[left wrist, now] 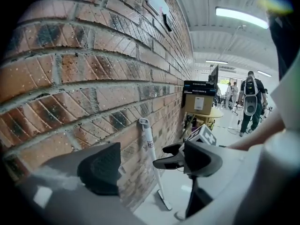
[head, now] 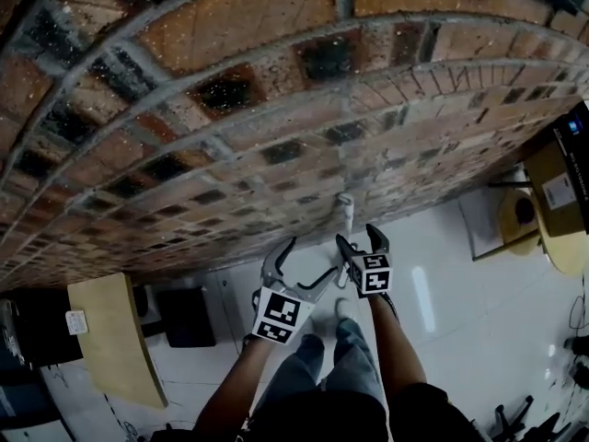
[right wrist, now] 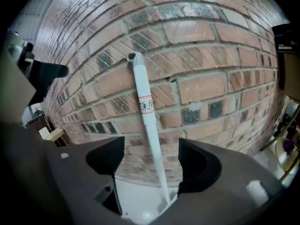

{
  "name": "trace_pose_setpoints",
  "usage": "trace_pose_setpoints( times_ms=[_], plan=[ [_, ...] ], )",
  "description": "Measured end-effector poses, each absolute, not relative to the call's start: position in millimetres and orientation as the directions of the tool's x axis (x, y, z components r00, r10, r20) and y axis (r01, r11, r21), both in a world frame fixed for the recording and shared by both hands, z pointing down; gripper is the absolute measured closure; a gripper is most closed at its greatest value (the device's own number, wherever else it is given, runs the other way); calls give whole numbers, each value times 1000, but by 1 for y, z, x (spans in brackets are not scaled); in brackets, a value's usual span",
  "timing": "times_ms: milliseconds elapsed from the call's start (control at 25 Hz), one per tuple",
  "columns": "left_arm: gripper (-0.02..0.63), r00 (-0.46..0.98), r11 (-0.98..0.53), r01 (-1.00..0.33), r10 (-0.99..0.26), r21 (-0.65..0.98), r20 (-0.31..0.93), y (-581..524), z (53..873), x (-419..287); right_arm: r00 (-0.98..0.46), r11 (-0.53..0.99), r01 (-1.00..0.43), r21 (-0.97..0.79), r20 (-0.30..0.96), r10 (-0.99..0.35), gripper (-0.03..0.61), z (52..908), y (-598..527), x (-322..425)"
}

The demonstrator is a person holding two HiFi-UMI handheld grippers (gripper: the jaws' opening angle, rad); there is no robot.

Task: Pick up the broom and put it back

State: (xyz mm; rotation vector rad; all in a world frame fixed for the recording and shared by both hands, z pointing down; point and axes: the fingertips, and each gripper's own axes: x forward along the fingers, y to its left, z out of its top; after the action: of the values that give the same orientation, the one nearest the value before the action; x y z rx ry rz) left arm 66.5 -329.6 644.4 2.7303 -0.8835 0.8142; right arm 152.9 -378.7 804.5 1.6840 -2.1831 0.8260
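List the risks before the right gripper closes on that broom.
1. The broom only leans on the brick wall; a nudge from the open jaws of the right gripper might tip it sideways.
2. Its foot rests on glossy floor and may slide out.

Both arms [head: 398,339] extended, left gripper [head: 306,267] and right gripper [head: 361,244] side by side, fingers [left wrist: 101,167] apart.

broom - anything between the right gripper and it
Nothing visible does. The broom leans on the brick wall, seen straight past the open jaws of the right gripper, untouched, with only clear air in between.
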Motion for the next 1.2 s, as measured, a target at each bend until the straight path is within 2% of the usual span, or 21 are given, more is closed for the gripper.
trace_pose_setpoints(
  times_ms=[240,360,440,1000,1200],
  plan=[
    [188,653,-783,-622,-527,-13,544,-332,642,49,-322,151,-933,-327,570,-756,261,841,-410,141],
    [190,646,-774,-633,-534,-7,545,-328,644,42,-304,130,-938,-320,586,-751,350,847,-413,146],
    [189,640,-768,-641,-541,-10,545,-328,644,37,-311,128,-933,-337,572,-759,454,845,-418,145],
    [196,663,-743,-669,-585,20,468,-308,601,19,-267,129,-957,-261,614,-743,479,809,-335,132],
    [196,675,-724,-689,-620,39,400,-310,574,15,-141,70,-987,-145,573,-807,488,751,-324,155]
  ],
)
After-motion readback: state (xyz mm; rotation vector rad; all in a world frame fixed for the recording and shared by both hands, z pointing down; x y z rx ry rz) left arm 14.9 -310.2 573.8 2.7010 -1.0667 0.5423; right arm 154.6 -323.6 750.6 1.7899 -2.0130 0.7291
